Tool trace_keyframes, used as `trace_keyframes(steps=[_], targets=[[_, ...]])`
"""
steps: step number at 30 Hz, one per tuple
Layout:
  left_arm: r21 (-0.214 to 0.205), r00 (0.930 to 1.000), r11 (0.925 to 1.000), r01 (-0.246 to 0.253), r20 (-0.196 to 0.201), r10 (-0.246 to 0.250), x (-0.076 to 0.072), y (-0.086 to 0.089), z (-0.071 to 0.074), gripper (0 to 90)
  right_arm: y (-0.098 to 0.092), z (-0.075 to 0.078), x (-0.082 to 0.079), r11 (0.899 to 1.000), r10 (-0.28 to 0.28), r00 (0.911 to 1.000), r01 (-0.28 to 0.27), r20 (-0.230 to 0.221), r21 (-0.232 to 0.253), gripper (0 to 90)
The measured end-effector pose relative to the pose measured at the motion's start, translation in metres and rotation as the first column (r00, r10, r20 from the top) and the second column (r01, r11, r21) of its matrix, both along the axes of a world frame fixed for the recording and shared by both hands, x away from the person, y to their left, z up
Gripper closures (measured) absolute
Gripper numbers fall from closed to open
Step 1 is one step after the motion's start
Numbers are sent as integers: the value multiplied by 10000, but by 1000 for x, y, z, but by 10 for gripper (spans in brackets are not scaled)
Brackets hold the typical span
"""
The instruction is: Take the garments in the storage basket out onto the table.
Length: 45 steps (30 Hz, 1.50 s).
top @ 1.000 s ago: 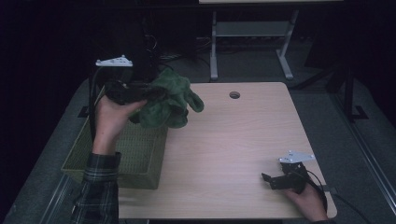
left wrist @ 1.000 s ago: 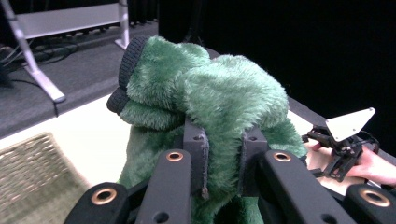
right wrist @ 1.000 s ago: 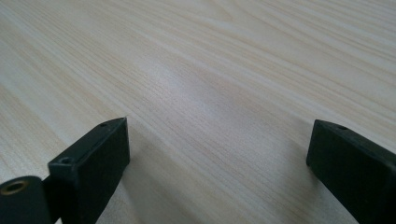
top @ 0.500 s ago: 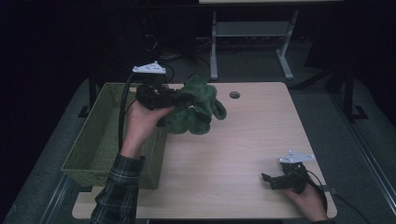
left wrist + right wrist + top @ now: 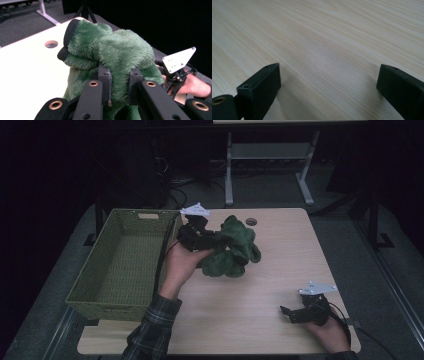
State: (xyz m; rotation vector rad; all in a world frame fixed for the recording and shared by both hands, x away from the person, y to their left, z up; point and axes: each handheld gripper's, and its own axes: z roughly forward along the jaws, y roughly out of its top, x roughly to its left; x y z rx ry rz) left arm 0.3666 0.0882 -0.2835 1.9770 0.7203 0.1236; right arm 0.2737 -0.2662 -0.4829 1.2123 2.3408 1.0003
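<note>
A fluffy green plush toy [image 5: 231, 248] with black trim hangs over the wooden table [image 5: 280, 270], just right of the basket. My left gripper [image 5: 212, 240] is shut on it. In the left gripper view the two black jaws pinch a fold of the green plush toy [image 5: 117, 55] between the pads [image 5: 106, 82]. My right gripper [image 5: 286, 312] rests low at the table's near right corner, its jaws wide open. In the right gripper view nothing lies between the fingers [image 5: 259, 86], just bare table [image 5: 324, 50].
An empty green woven basket [image 5: 122, 265] stands at the table's left edge. A round cable hole [image 5: 251, 221] sits near the far edge. Table legs and cables show on the dark floor behind. The other hand and its gripper [image 5: 178, 67] appear beyond the plush.
My left hand has carried the plush toy rightward and lower, from above the basket out over the table. The right gripper has stayed where it was.
</note>
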Motion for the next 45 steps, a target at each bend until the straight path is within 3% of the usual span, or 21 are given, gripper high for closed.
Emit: trace_keyframes(steps=[9, 21, 25, 34, 41, 45], targets=[[154, 9988, 9995, 266, -411, -259, -2, -29, -30, 776, 0, 0, 1, 10000, 76, 10000, -76, 21, 18, 45], [86, 9898, 9997, 246, -1406, -231, -1, -51, -91, 776, 0, 0, 1, 10000, 80, 10000, -80, -28, -3, 45], [139, 9860, 9993, 342, -1640, -315, 5, -57, -110, 776, 0, 0, 1, 10000, 77, 10000, -77, -36, -4, 45], [594, 9771, 9982, 116, -2127, 14, 23, -62, -154, 774, 0, 0, 1, 10000, 81, 10000, -81, -32, -6, 45], [999, 9782, 9947, 252, -2076, -40, 27, -64, -168, 742, 0, 0, 1, 10000, 80, 10000, -80, -36, -9, 45], [917, 9791, 9954, 291, -2034, -99, 24, -62, -161, 593, 0, 0, 1, 10000, 87, 10000, -87, -22, -13, 46]])
